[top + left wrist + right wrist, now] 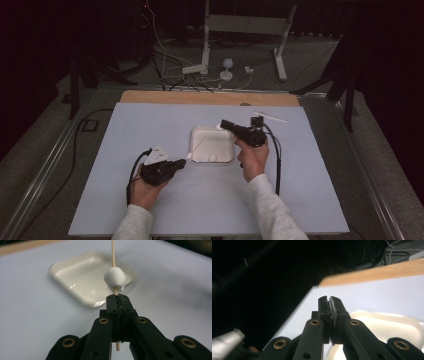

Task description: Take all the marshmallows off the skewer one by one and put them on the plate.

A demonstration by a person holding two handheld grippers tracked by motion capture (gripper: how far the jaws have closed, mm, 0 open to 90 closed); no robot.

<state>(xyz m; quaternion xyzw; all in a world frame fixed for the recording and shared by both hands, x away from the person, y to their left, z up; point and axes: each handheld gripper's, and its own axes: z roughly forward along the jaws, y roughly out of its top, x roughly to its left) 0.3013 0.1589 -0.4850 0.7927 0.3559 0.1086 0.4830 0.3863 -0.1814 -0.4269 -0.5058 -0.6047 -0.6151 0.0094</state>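
Left gripper (117,300) clamped tight on a thin wooden skewer (113,252), marshmallow (115,277) threaded just above the jaw tips — it sits at the near-left edge of the white tray (200,150). Right gripper (226,124) closed, nothing between its jaws, held over the tray's far-right corner.

Judgement: keep the skewer steady and level over the tray; bring the right gripper to the marshmallow slowly, pinch it lightly — it will squash.

Left gripper view shows the grip on the skewer; in the high view marshmallow and stick are barely legible.
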